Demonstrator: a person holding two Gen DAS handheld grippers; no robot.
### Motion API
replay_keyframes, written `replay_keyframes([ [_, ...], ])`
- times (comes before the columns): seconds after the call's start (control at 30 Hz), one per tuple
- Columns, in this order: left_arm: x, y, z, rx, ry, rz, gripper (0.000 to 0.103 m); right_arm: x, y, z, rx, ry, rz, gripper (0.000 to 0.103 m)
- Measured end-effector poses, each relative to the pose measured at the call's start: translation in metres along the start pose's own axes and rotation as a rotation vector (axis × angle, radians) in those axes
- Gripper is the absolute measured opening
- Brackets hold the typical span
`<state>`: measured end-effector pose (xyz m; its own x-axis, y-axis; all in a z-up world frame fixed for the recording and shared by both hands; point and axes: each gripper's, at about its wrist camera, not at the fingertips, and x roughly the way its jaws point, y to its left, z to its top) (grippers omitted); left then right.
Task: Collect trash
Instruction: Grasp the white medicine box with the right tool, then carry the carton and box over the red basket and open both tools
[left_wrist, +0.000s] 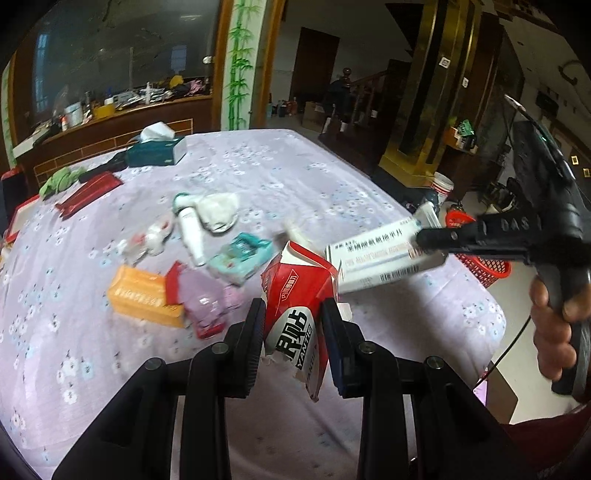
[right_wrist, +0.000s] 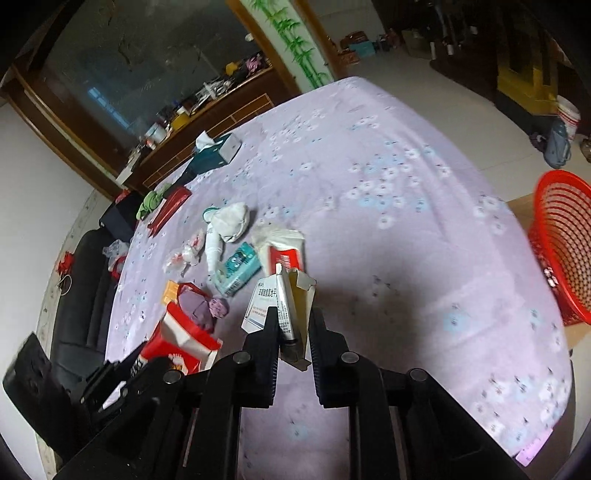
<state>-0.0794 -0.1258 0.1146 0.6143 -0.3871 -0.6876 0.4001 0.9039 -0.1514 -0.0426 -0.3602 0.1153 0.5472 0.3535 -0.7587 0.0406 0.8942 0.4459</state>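
My left gripper (left_wrist: 293, 310) is shut on a torn red and white carton (left_wrist: 295, 295), held upright above the lilac flowered tablecloth (left_wrist: 258, 173). My right gripper (right_wrist: 293, 314) is shut on a white medicine box (right_wrist: 286, 302) with an open flap; the left wrist view shows that box (left_wrist: 380, 258) just right of the carton, a hand on the gripper's handle. A red mesh basket (right_wrist: 565, 251) stands off the table's right edge. Loose trash lies left of both grippers: an orange box (left_wrist: 144, 295), a teal packet (left_wrist: 240, 258), a white tube (left_wrist: 192, 229) and crumpled tissue (left_wrist: 218, 210).
A teal tissue box (left_wrist: 155, 151), a red tray (left_wrist: 88, 192) and a green cloth (left_wrist: 61, 181) sit at the table's far left. A red and white pack (right_wrist: 284, 251) lies just beyond the medicine box. A white bucket (right_wrist: 569, 118) stands on the floor to the right.
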Motion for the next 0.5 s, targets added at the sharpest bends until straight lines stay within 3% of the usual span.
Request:
replay_keyframes([
  [0.5,0.016,-0.048,0.022,0.021,-0.012,0.027,0.030,-0.042,-0.029,-0.004,-0.042,-0.086,-0.062,0.016],
])
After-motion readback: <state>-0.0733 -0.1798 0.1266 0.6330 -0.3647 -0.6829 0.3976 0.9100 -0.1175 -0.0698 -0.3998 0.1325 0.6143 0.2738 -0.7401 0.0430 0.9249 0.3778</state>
